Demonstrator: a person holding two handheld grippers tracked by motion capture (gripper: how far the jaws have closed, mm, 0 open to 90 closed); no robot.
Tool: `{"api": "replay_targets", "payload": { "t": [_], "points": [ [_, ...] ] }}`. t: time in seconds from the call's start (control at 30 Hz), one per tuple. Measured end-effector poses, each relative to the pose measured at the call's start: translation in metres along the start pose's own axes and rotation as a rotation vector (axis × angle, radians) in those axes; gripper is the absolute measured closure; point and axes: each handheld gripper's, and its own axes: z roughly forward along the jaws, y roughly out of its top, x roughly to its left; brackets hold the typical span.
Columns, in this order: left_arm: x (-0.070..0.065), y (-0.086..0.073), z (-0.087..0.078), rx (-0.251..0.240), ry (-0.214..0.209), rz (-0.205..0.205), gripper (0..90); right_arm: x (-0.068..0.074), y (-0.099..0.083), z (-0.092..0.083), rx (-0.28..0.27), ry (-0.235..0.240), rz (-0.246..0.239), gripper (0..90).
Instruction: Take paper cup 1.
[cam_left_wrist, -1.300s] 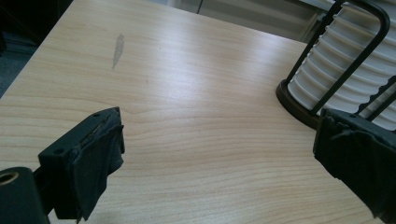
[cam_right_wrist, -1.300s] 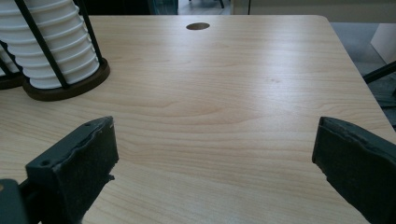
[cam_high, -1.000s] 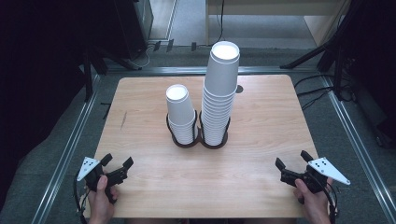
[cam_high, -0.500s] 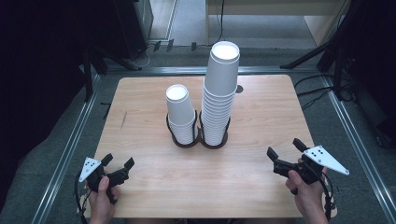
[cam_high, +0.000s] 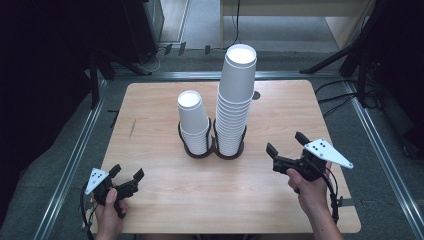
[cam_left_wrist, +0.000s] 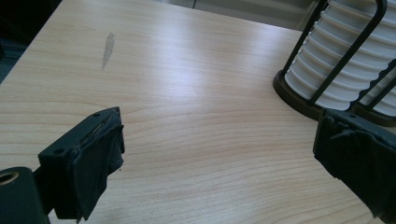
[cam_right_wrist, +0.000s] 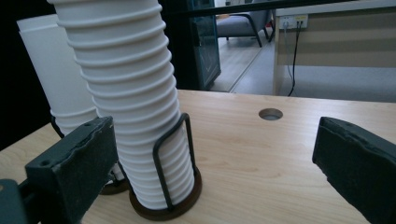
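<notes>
Wooden table (cam_high: 165, 200) under both claws, left claw (cam_high: 126, 178) and right claw (cam_high: 286, 149) each spread wide, empty, aimed toward the cup stacks (cam_high: 235, 105).

The high view looks down from above the table's (cam_high: 165, 210) near edge. Each gripper view sits low, close over the wood; both catch the tall cup stack (cam_right_wrist: 135, 107), at upper right in the left view.
</notes>
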Motion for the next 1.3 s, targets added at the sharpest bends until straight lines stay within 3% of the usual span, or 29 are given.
{"api": "replay_targets", "payload": {
  "t": [0.17,0.23,0.33,0.43,0.47,0.5,0.53,0.63,0.67,0.7,0.73,0.87,0.93,1.17,1.3],
  "points": [
    [-0.004,0.002,0.0,0.009,0.028,0.027,2.1,0.008,0.012,0.008,-0.008,0.019,-0.007,0.1],
    [-0.008,0.004,0.002,0.008,0.021,0.014,2.1,0.012,0.019,0.011,-0.017,0.026,-0.012,0.1],
    [-0.02,0.009,0.006,0.0,0.005,0.025,2.1,0.016,0.028,0.013,-0.024,0.037,-0.013,0.1],
    [-0.047,0.02,0.013,-0.017,-0.049,0.039,2.1,0.021,0.038,0.016,-0.028,0.052,-0.019,0.1],
    [-0.047,0.02,0.013,-0.017,-0.049,0.039,2.1,0.021,0.038,0.016,-0.028,0.052,-0.019,0.1],
    [-0.06,0.025,0.017,-0.02,-0.072,0.051,2.1,0.023,0.042,0.019,-0.029,0.054,-0.018,0.1],
    [-0.06,0.025,0.017,-0.02,-0.072,0.051,2.1,0.023,0.043,0.02,-0.03,0.058,-0.018,0.1],
    [-0.083,0.033,0.026,-0.026,-0.121,0.07,2.1,0.025,0.048,0.024,-0.026,0.07,-0.011,0.1],
    [-0.083,0.033,0.026,-0.026,-0.121,0.07,2.1,0.026,0.05,0.025,-0.025,0.072,-0.01,0.1],
    [-0.094,0.038,0.03,-0.031,-0.138,0.07,2.1,0.027,0.051,0.027,-0.026,0.073,-0.008,0.1],
    [-0.094,0.038,0.03,-0.031,-0.138,0.07,2.1,0.028,0.053,0.028,-0.027,0.079,-0.004,0.1],
    [-0.122,0.052,0.041,-0.048,-0.172,0.075,2.1,0.033,0.059,0.033,-0.03,0.089,-0.006,0.1],
    [-0.128,0.054,0.043,-0.05,-0.177,0.08,2.1,0.033,0.06,0.035,-0.032,0.092,-0.008,0.1],
    [-0.175,0.07,0.058,-0.061,-0.217,0.131,2.1,0.038,0.075,0.042,-0.048,0.11,0.035,0.0],
    [-0.195,0.077,0.066,-0.062,-0.232,0.162,2.1,0.041,0.085,0.046,-0.063,0.117,0.048,0.1]
  ]
}}
